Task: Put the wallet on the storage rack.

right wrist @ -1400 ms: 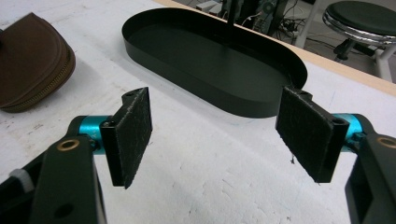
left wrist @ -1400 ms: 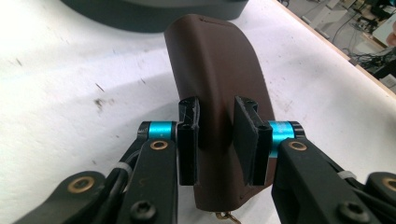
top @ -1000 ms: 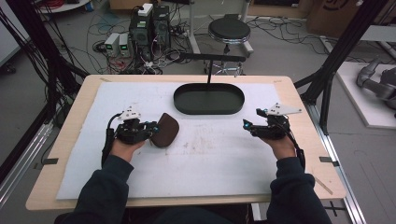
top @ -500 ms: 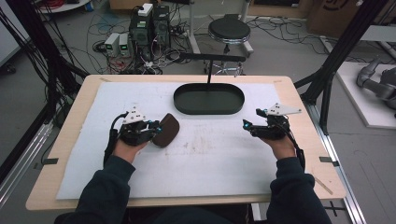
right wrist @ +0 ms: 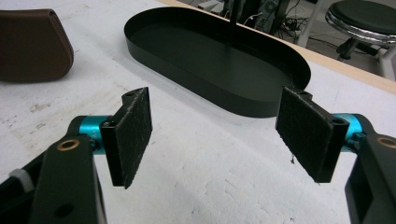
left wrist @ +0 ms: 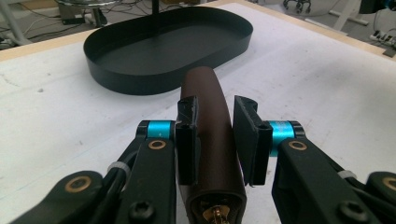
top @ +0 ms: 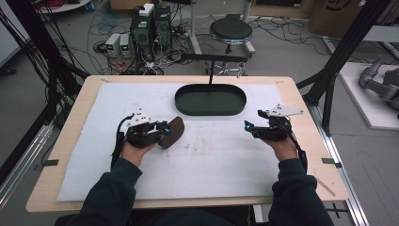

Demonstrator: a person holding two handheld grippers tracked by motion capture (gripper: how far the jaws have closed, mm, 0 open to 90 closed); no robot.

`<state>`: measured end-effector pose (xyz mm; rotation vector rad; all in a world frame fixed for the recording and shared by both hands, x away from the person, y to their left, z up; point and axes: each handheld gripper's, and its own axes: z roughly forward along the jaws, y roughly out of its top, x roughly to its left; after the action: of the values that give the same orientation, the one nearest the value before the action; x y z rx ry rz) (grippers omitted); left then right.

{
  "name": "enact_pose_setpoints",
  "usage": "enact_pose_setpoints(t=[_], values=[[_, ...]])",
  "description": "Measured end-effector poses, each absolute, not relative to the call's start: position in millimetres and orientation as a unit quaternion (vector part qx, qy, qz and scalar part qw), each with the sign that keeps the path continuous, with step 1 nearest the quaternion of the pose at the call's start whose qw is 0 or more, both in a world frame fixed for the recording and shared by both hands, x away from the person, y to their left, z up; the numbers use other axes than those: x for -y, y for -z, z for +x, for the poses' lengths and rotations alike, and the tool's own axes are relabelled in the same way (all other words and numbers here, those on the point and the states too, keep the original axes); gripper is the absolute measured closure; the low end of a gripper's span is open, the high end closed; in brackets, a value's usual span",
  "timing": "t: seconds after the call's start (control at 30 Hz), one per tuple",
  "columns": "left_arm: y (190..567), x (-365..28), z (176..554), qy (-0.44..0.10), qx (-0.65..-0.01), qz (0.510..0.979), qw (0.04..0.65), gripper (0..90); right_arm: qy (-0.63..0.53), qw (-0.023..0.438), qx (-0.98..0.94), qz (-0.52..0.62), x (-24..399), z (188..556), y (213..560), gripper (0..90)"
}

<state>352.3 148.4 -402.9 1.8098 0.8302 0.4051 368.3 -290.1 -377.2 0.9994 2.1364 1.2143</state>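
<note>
A brown leather case lies on the white mat left of centre, and it stands edge-up between my left gripper's jaws. In the left gripper view the case runs forward between the two pads, which still lie against its sides; these jaws have just been opening a little. My right gripper rests on the mat at the right, open, pointing left. In the right gripper view its pads stand wide apart with nothing between them, and the case lies far off at the upper left.
A black oval tray sits at the back middle of the mat, a thin black post rising behind it. It shows ahead of both grippers. Beyond the table's far edge stand a stool and computer boxes.
The left gripper and the brown case have shifted slightly to the right. The right gripper has kept still.
</note>
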Motion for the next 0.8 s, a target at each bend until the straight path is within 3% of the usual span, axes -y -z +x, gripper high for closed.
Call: enact_pose_setpoints(t=[0.6,0.8], values=[[401.4,-152.7,348.7,-0.150,-0.347,0.757,0.533,69.7,-0.447,0.242,-0.780,0.365,291.4,368.1,376.9,27.4],[401.8,-152.9,349.6,-0.149,-0.345,0.754,0.539,65.6,-0.447,0.241,-0.780,0.365,291.3,368.5,377.2,27.4]])
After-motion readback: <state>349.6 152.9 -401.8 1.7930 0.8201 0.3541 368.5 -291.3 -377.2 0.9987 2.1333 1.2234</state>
